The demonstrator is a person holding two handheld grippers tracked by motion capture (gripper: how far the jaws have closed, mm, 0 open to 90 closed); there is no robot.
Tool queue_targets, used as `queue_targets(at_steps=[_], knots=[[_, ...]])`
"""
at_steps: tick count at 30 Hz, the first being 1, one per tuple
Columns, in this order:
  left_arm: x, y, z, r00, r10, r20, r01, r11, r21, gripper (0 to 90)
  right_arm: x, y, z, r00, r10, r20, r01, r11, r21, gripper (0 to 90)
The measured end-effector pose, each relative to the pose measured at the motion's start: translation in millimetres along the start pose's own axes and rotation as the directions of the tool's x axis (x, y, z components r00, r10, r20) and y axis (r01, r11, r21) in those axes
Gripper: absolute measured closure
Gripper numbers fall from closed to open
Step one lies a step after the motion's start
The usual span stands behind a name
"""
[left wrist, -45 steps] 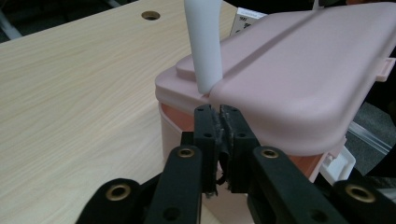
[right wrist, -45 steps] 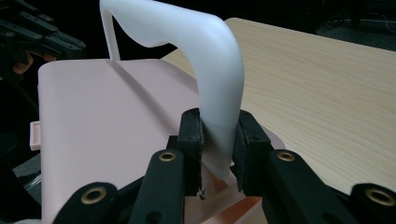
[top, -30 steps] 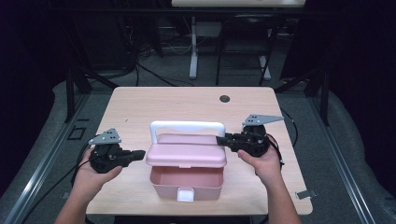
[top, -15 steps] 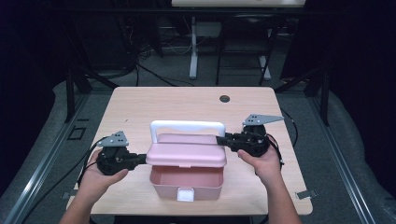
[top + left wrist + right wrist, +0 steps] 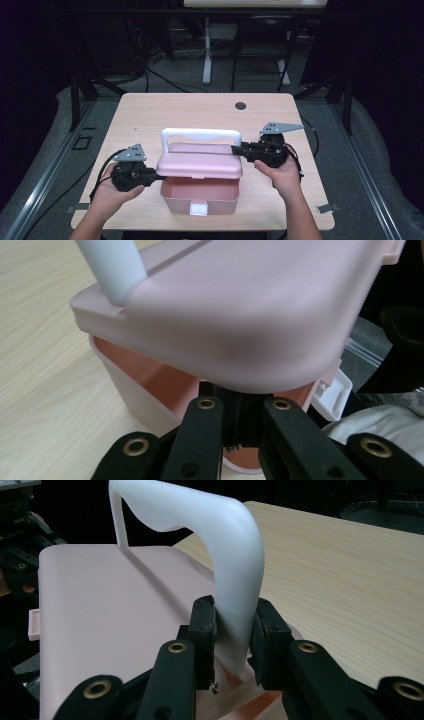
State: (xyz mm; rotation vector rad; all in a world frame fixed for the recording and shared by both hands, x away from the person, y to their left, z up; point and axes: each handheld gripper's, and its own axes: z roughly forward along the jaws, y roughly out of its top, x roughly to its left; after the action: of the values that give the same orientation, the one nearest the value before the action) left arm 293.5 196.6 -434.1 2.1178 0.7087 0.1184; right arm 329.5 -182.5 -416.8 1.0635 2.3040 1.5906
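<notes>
Right gripper view: the right tongs (image 5: 234, 630) pinch the white handle (image 5: 235, 555) near its foot, steadying the half-raised lid (image 5: 200, 164). Beneath the lid's corner, the clenched left tongs (image 5: 239, 412) prop it above the pink box (image 5: 199, 192), which sits between both tongs.

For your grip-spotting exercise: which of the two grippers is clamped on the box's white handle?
The right gripper: its jaws pinch the white handle near its base. The left gripper is shut, tucked under the pink lid.
</notes>
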Motion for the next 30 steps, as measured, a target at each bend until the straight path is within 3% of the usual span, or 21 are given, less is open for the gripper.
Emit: queue_targets(at_steps=[9,30], knots=[[-1.5,0.9,-0.5,1.0000,0.002,0.004,-0.002,0.9999,-0.012,89.4,-0.5,-0.3,1.0,1.0000,0.001,0.000,-0.001,1.000,-0.001,71.0],[-1.3,8.5,-5.1,0.9998,0.017,-0.005,-0.018,0.9986,-0.050,89.4,-4.0,-3.2,-15.0,0.9962,0.033,0.081,-0.027,0.997,-0.068,61.1]])
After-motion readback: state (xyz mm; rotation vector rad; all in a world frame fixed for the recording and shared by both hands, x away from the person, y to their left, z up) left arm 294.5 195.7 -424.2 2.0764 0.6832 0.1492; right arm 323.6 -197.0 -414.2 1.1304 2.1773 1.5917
